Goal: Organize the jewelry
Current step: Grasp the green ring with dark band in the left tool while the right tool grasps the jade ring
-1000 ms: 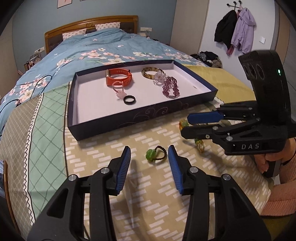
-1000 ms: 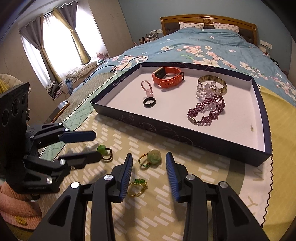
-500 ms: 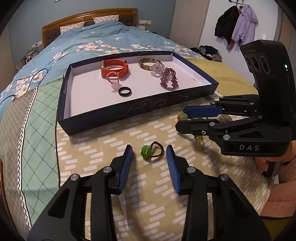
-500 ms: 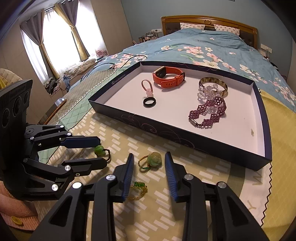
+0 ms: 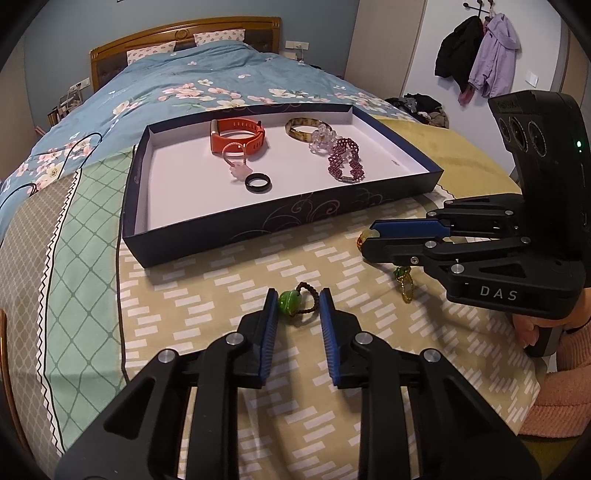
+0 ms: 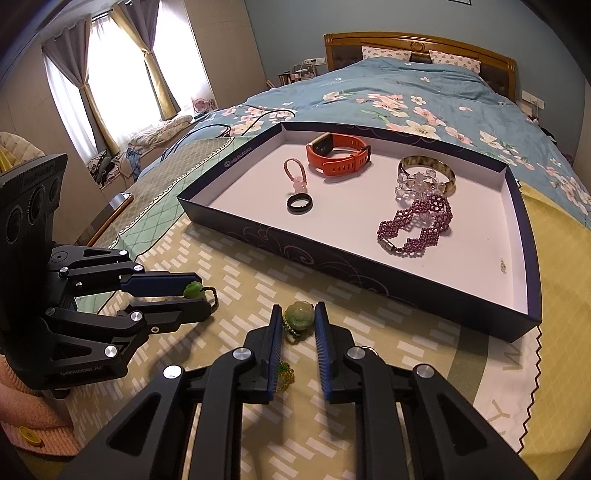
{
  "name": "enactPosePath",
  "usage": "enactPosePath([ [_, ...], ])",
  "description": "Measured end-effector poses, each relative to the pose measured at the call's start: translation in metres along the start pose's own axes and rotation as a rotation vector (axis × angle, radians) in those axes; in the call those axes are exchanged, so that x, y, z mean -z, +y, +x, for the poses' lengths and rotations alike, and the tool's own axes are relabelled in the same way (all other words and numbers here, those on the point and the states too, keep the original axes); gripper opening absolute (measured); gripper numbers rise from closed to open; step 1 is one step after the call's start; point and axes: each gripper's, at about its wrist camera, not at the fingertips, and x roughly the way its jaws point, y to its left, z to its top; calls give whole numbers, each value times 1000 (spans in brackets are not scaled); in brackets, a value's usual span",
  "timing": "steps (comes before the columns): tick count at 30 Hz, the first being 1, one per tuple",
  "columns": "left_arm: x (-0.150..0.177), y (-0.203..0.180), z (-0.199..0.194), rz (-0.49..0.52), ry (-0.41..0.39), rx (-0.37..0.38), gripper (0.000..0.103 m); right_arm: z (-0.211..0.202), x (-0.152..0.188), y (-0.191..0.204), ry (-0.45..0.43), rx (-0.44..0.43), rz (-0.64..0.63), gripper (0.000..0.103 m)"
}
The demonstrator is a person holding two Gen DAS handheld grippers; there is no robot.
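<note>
A dark blue tray (image 5: 207,236) (image 6: 406,288) lies on the bed, holding an orange watch (image 5: 236,134), a pink charm loop (image 5: 236,162), a black ring (image 5: 258,182), a tortoiseshell bangle (image 5: 301,129), a clear bead bracelet (image 5: 323,138) and a purple bead bracelet (image 5: 345,160). My left gripper (image 5: 298,301) is open around a green bead ring (image 5: 290,302) (image 6: 194,290) on the cloth. My right gripper (image 6: 299,321) is open around a pale green jade ring (image 6: 298,319), also in the left wrist view (image 5: 365,236). A small green-and-gold ring (image 6: 285,373) (image 5: 404,282) lies beside the right gripper's left finger.
The patterned yellow cloth (image 5: 221,288) covers the bed's foot. A floral blue duvet (image 5: 221,85) and headboard (image 5: 184,35) lie behind the tray. Coats (image 5: 476,51) hang on the right wall. A curtained window (image 6: 118,74) is at left.
Both grippers have moved forward and down, and their jaws have narrowed around the rings. The green bead ring and the jade ring now sit between the fingertips.
</note>
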Motion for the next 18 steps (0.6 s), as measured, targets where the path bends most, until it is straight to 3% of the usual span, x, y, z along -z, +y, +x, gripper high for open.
enactPosePath([
  [18,-5,-3,-13,-16,-48,24,23,-29,1,-13,-87,-19,56,16],
])
